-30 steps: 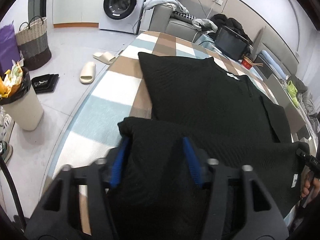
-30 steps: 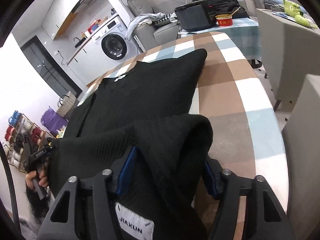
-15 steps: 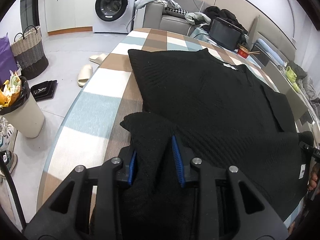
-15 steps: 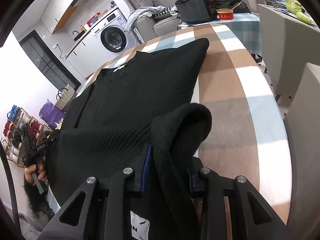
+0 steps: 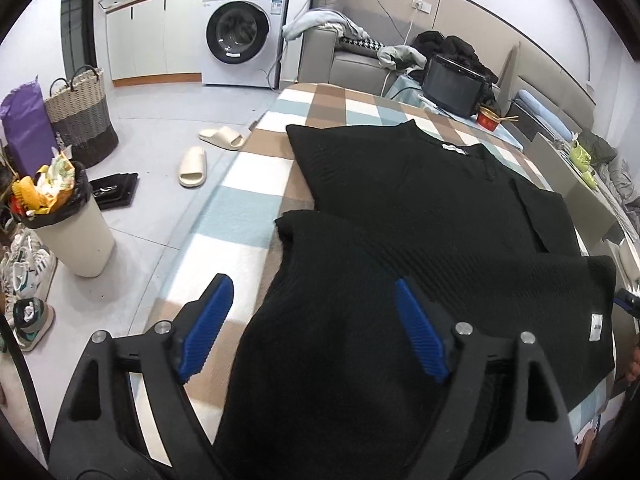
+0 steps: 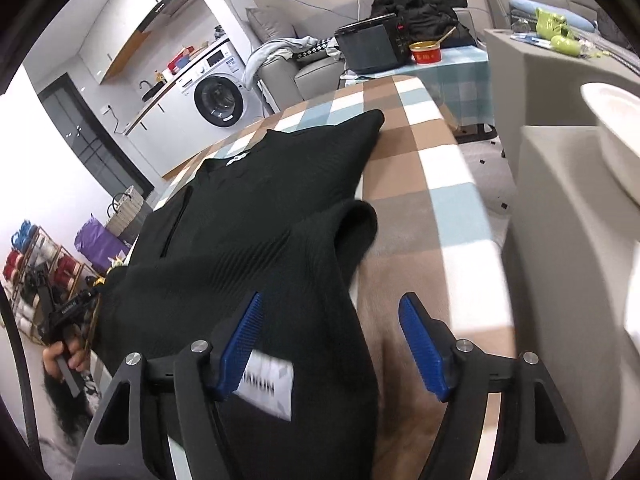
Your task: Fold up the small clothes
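We look down over a black ribbed-knit sweater (image 5: 420, 208) spread across a table under a checked brown, white and pale-blue cloth (image 5: 256, 184), its hem end doubled back over the body in a thick fold nearest us. The knit reads as soft, limp and fairly light, with enough bulk that the fold holds a rounded edge rather than a crease. We judge it will drape and sag wherever it is not supported, and its ribbing should give the blue pads good purchase. The best places to take hold look to be the two outer corners of the folded edge, one for each hand, so the layer lifts evenly.

Our left gripper (image 5: 316, 320) points steeply down at the near left part of the fold, its jaws opening wide. The cloth lies between them, but the blue ridged pads (image 5: 208, 320) stand clear of it.

Our right gripper (image 6: 332, 340) is pitched down in much the same way over the right corner of the fold. Its jaws are also opening, with the knit and a white sewn-in label (image 6: 266, 384) lying beside its left pad and nothing pinched.
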`<action>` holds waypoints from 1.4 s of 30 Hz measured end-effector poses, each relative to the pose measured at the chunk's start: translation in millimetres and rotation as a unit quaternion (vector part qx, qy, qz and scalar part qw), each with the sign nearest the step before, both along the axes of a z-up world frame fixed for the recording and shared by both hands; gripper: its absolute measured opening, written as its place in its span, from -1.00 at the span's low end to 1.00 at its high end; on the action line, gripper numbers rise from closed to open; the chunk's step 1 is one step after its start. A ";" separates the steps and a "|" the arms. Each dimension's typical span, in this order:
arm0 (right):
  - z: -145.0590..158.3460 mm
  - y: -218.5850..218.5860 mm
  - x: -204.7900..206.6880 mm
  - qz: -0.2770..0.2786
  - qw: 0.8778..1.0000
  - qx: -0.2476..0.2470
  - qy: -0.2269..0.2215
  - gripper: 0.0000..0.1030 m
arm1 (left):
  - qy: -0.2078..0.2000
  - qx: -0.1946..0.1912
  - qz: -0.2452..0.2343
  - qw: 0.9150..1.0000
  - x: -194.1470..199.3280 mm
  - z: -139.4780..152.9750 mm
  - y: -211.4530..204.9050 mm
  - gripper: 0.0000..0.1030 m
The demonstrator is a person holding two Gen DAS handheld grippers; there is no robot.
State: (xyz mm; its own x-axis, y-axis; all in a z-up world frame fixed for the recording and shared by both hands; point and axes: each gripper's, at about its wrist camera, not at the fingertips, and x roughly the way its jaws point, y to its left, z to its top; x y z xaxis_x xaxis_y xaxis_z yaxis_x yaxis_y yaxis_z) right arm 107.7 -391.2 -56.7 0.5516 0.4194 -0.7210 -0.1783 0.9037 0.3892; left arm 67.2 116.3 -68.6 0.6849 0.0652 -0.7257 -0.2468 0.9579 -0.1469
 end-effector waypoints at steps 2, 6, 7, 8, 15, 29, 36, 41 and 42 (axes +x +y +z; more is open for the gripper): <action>-1.9 -6.1 -13.2 0.008 1.000 -0.001 0.003 0.43 | -0.001 0.000 0.001 1.000 -12.8 2.6 0.7 0.60; -13.8 -13.8 -31.5 0.017 1.000 -0.002 0.013 0.44 | 0.004 0.002 0.005 1.000 -34.9 0.5 1.9 0.64; -18.7 -13.9 -34.8 0.022 1.000 -0.001 0.020 0.44 | 0.009 0.003 0.007 1.000 -40.4 -1.5 2.4 0.64; -22.1 -12.9 -36.9 0.028 0.999 -0.001 0.025 0.43 | 0.011 0.002 0.009 1.000 -43.9 -3.2 3.1 0.64; -31.0 -2.0 -42.4 0.065 0.997 0.031 0.017 0.28 | 0.026 0.002 0.015 1.000 -62.3 -15.3 3.4 0.64; -34.1 16.0 -41.9 0.087 0.996 0.008 0.013 -0.78 | 0.061 -0.001 -0.015 0.998 -48.0 -43.5 -2.6 0.64; -35.3 15.5 -42.7 0.095 0.995 0.033 0.017 -0.44 | 0.043 0.006 -0.031 0.999 -45.3 -45.8 -5.4 0.27; -34.2 19.8 -44.8 0.103 0.994 0.039 0.010 -0.19 | 0.035 -0.011 -0.043 0.998 -47.7 -42.4 -2.8 -0.78; -34.1 21.2 -45.3 0.104 0.994 0.034 0.006 -0.19 | 0.033 -0.011 -0.042 0.999 -48.4 -41.7 -2.3 -0.82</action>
State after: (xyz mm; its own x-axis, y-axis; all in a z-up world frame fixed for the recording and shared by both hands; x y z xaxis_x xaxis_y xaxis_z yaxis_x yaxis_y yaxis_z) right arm 62.4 -370.0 -90.8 0.4396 0.5707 -0.6936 -0.3532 0.8199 0.4507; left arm 18.8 114.0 -110.3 0.6379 -0.0070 -0.7701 -0.1764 0.9720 -0.1549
